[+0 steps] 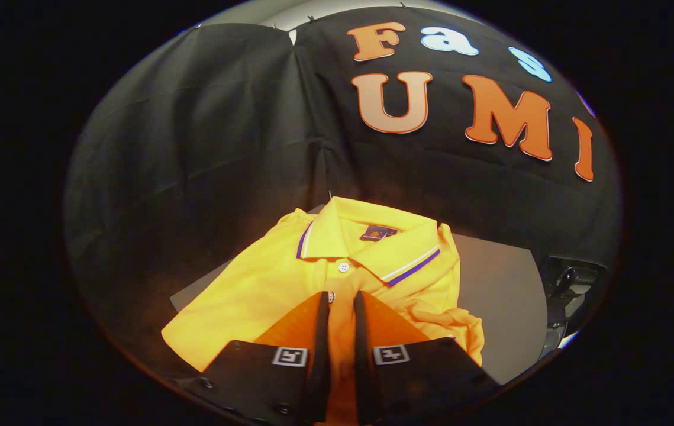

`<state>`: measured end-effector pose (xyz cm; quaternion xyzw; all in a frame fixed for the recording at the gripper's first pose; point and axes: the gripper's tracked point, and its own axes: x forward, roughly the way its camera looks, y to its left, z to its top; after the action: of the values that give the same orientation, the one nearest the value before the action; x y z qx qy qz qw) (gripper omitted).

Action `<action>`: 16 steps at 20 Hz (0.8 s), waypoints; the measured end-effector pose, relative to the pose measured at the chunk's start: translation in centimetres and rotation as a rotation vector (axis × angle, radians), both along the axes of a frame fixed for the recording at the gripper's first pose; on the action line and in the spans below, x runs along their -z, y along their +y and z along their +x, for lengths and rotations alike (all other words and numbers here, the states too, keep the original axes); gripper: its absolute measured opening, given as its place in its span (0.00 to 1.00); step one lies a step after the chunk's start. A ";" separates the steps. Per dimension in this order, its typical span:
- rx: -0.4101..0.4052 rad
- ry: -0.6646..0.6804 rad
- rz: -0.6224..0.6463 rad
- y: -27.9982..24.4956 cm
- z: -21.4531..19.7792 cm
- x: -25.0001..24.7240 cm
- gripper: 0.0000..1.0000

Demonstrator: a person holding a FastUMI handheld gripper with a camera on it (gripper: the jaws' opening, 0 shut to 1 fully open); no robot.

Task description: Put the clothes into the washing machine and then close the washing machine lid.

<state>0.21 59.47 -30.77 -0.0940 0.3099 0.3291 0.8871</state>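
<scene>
Jaws nearly together, pinching a fold of the shirt (289, 278) between your gripper (341, 299) fingers | shirt lying ahead on the table (502, 296) | loading and lid-closing both remaining.

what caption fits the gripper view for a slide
Claw nearly closed on the placket of a folded yellow polo shirt lying on a grey table.

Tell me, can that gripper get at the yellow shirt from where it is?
Probably yes: the gripper is already over the yellow shirt, fingers nearly closed with a fold of fabric between them.
</scene>
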 end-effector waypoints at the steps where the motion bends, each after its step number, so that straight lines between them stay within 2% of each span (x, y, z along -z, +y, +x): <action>1: 0.014 0.012 0.027 -0.1 -0.1 -0.1 0.13; 5: 0.066 0.025 0.110 -0.7 0.6 -0.7 0.08; 10: 0.082 -0.007 0.098 -1.7 0.6 -1.1 0.08; 16: 0.139 -0.052 0.085 -5.3 1.4 -1.7 0.08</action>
<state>1.63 54.15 -29.07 -0.0429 0.2784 0.2772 0.9186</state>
